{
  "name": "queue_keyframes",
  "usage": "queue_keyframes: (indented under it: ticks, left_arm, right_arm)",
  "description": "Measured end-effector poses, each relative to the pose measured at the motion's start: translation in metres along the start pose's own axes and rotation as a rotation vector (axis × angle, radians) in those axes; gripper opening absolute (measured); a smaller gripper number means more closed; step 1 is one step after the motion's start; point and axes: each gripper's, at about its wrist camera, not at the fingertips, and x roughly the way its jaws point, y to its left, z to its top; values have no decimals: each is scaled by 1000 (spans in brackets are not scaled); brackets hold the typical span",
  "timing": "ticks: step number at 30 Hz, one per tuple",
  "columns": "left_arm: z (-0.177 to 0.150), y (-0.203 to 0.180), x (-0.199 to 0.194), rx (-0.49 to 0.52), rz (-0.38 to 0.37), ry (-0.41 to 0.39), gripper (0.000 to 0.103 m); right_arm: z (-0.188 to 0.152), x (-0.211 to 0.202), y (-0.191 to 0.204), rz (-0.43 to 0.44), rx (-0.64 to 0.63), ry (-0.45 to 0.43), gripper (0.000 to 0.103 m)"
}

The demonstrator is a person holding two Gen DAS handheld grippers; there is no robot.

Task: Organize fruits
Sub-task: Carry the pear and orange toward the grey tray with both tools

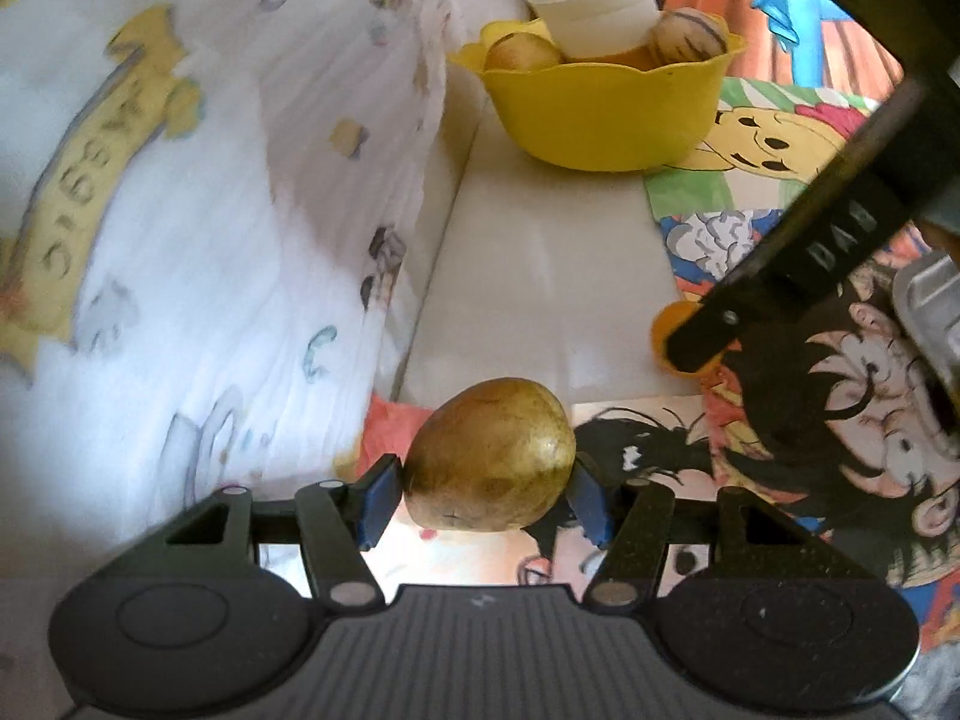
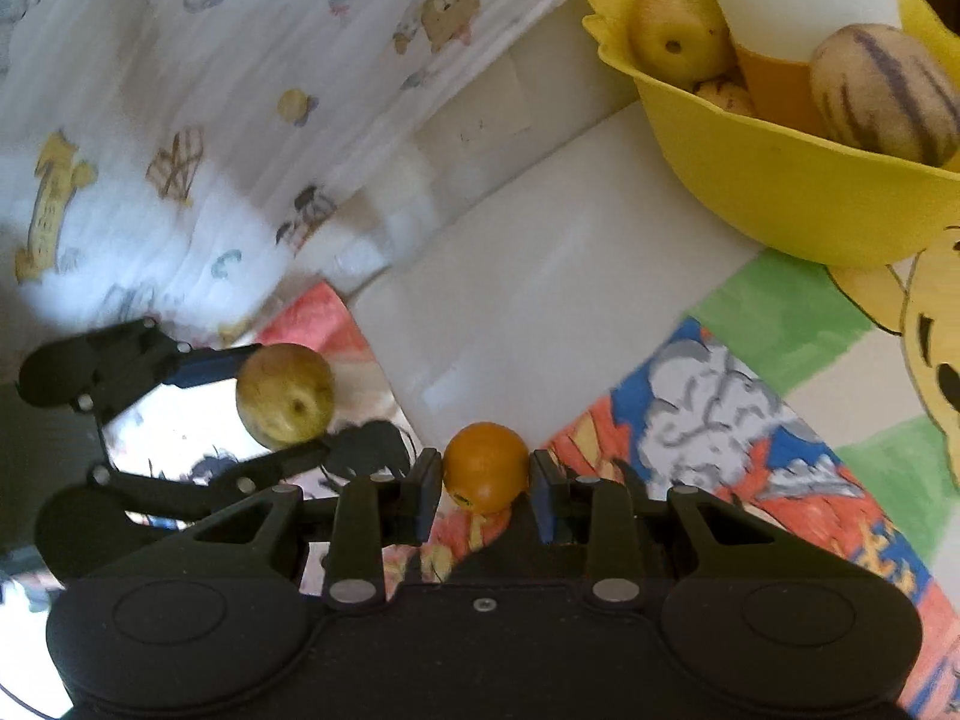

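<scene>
Ahead, a yellow bowl (image 2: pixel 780 180) already crowded with a white jar (image 2: pixel 798 6) and several fruits awaits two more. Nearer, the left gripper (image 1: pixel 489 495) is clamped on a brownish-green pear (image 1: pixel 489 462), and the right gripper (image 2: pixel 486 480) pinches a small orange fruit (image 2: pixel 486 467), both above the cartoon-print cloth (image 2: pixel 720 420). With little room left, either fruit could roll off the heap.
</scene>
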Motion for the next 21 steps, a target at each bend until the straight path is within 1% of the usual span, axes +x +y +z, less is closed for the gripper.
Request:
queue_keyframes:
  ticks: [4,7,12,17,21]
  left_arm:
    - [4,6,-3,-45,-35,47,64]
    - [7,7,-1,-39,-34,55,64]
    - [16,4,9,-14,-13,21,63]
    - [21,8,10,1,-17,-9,63]
    - [23,9,15,17,-6,-5,62]
  right_arm:
    - [-1,0,7,-42,-46,5,34]
    - [3,3,9,-51,-46,-10,34]
    - [8,7,6,-43,-13,-30,34]
    - [10,13,3,-20,37,-33,35]
    - [8,17,4,-25,39,-42,35]
